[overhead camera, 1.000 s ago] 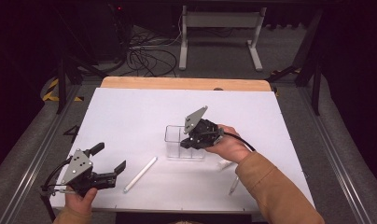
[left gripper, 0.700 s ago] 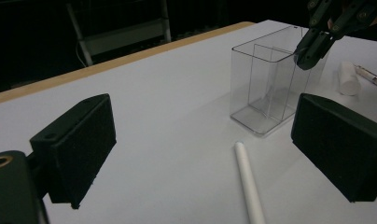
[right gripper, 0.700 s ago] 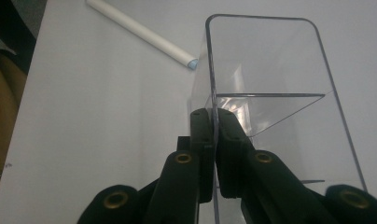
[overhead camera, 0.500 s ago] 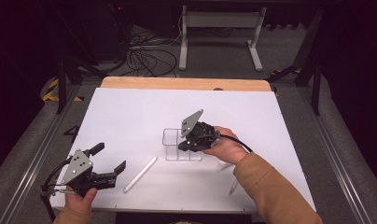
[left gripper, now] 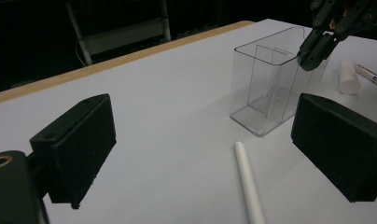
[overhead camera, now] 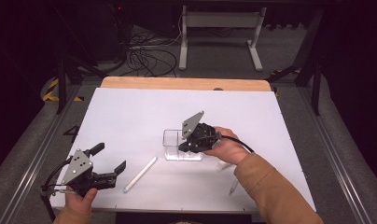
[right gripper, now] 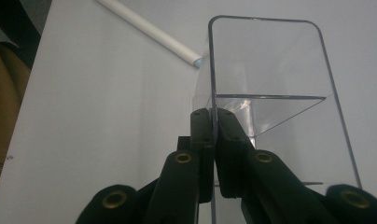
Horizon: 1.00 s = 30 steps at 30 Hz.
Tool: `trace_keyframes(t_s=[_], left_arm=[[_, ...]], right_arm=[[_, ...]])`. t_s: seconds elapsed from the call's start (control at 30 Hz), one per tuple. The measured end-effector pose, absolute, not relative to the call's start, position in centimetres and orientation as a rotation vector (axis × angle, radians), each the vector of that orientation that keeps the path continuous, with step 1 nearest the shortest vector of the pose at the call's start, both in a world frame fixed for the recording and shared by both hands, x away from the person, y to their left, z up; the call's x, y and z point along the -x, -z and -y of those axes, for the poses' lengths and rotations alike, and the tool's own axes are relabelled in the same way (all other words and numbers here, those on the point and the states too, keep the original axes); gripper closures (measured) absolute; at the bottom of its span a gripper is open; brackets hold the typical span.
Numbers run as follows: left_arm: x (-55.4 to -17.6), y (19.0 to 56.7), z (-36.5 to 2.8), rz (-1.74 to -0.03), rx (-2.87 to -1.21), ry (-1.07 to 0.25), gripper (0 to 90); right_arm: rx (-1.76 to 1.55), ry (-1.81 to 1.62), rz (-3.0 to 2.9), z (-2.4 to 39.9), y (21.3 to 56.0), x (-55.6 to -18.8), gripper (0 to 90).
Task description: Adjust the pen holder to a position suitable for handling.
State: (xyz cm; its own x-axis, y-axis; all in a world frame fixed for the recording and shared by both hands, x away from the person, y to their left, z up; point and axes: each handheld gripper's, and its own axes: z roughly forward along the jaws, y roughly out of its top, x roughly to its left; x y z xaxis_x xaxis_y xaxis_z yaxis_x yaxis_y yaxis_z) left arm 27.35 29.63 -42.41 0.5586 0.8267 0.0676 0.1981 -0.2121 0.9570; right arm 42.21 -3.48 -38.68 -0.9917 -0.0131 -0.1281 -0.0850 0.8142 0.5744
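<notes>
1. The clear holder (overhead camera: 182, 145) stands upright near the middle of the white table (overhead camera: 130, 112), an open-topped box with an inner divider that splits it into compartments.
2. The right gripper (overhead camera: 189, 143) has its jaws pressed together on the holder's thin side wall at the rim; the right gripper view shows the wall (right gripper: 213, 93) running straight up between the two closed pads.
3. A white pen (overhead camera: 140, 174) lies flat on the table, just in front of the holder on the person's side and apart from it. Its long axis runs on a slant, near end toward the left hand, far end toward the holder.
4. The left gripper (overhead camera: 107, 161) hovers at the table's near left corner with its jaws wide apart and nothing between them. In the left gripper view the pen (left gripper: 248, 184) lies ahead of the jaws and toward the right one, pointing away from them rather than across the gap.
5. Judgement: the left gripper is nearer the pen and free, so the pick falls to it; it probably needs to shift over and turn so the pads meet the barrel crosswise.
6. More pens (overhead camera: 233, 186) lie by the right forearm (overhead camera: 270, 186).
</notes>
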Motion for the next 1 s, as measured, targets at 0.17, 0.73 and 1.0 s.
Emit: trace_keyframes(t_s=[0.17,0.73,1.0], left_arm=[[-27.3,42.4,-29.6,-0.859,-1.720,-0.731,7.4],[-27.6,42.4,-29.5,-0.859,-1.717,-0.730,7.1],[-27.9,42.3,-29.2,-0.849,-1.723,-0.727,6.9]], right_arm=[[0.078,-0.931,-2.879,3.6,38.7,-42.2,87.0],[-0.108,-1.171,-2.655,6.1,36.0,-40.8,34.9],[-0.181,-1.235,-2.560,8.0,34.9,-39.8,20.2]])
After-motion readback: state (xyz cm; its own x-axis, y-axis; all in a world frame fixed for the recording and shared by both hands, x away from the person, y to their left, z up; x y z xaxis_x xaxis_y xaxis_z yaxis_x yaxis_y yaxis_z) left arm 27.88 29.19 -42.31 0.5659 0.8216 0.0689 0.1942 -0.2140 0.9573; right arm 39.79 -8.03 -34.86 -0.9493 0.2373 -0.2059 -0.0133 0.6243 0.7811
